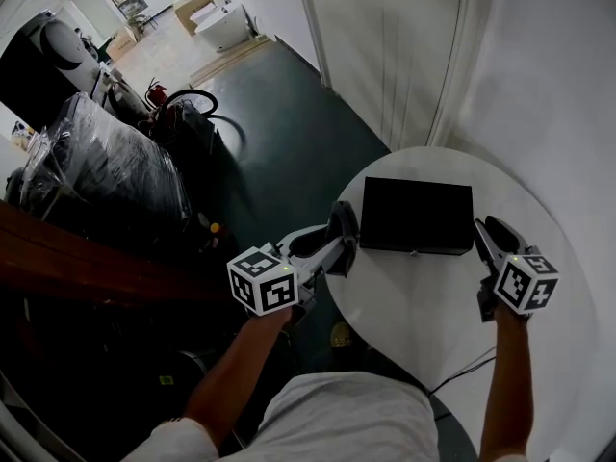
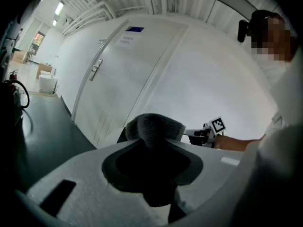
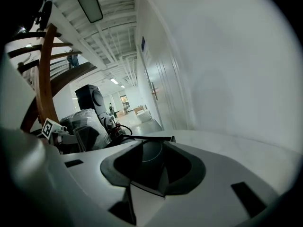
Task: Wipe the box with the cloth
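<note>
- A round white worktop (image 1: 423,316) is standing on a dark green floor (image 1: 279,133), close to a pale wall and a white door (image 1: 385,46). A bulky bundle wrapped in clear plastic (image 1: 106,171) is sitting well apart on the left of the head view.
- The black box (image 1: 416,216) is lying flat on the far half of the worktop, with its lid down and its long side facing the person.
- The left claw (image 1: 342,239) is reaching in over the worktop's left rim and is sitting just beside the box's left end.
- In the left gripper view that claw (image 2: 154,145) is clenching a grey cloth (image 2: 155,126), and a rounded fold of it is poking up past the tips. The other gripper's marker cube is showing beyond it.
- From the head view it is hard to tell whether the cloth is touching the box or only hanging next to it.
- The right claw (image 1: 486,237) is lying along the box's right end, with the forearm coming up from the worktop's near edge.
- In the right gripper view the claw (image 3: 151,162) is looking across the box (image 3: 142,138), whose thin dark edge is running away to the left.
- That claw appears to be clenching the box's right edge, though dark pads and dark box are merging there, so the grip is not plain.
</note>
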Demonstrator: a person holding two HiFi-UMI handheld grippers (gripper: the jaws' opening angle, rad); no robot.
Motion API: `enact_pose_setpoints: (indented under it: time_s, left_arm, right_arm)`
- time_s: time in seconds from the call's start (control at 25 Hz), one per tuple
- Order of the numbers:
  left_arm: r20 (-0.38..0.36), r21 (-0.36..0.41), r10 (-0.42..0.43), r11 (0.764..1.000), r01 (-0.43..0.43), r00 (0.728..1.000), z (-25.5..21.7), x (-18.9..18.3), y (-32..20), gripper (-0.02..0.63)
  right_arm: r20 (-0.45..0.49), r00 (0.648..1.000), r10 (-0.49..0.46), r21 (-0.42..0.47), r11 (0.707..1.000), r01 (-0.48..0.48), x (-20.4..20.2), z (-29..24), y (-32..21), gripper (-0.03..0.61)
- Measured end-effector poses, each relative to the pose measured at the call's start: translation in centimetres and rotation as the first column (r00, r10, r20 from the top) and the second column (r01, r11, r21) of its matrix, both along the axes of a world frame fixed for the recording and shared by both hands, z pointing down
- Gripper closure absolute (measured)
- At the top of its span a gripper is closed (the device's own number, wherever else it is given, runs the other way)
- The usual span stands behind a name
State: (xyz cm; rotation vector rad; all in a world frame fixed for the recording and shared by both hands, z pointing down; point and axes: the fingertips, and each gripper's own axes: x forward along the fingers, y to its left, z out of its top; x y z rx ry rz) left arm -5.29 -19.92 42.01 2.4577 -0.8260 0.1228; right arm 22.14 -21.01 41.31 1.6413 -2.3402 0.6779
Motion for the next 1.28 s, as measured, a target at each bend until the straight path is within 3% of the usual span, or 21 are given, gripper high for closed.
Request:
enact_pose_setpoints:
  time_s: [0.28,0.64,0.96,1.28]
  left_arm:
    - [-0.011,0.18,0.039,0.983,-0.036,0.999,-5.8,2.3,-0.1,0.508]
    - [-0.035,0.381,0.062,0.924,-0.045,0.997,-11.6,4.2,0.6,0.506]
    - [-0.071,0.497,0.076,0.867,-0.031,0.995,-15.1,5.3,1.8,0.506]
    - [-0.089,0.569,0.105,0.822,-0.036,0.991,-16.7,6.5,3.1,0.508]
  right_arm:
    - [0.016,0.996,-0.083,0.121,0.989,0.081,-2.7,-4.9,1.4,0.456]
    - [0.013,0.979,-0.201,0.327,0.927,0.186,-7.4,-11.8,3.8,0.51]
    - [-0.013,0.972,-0.233,0.42,0.881,0.217,-9.3,-14.7,5.2,0.543]
    - [-0.109,0.962,-0.252,0.519,0.811,0.271,-10.9,-16.7,6.3,0.558]
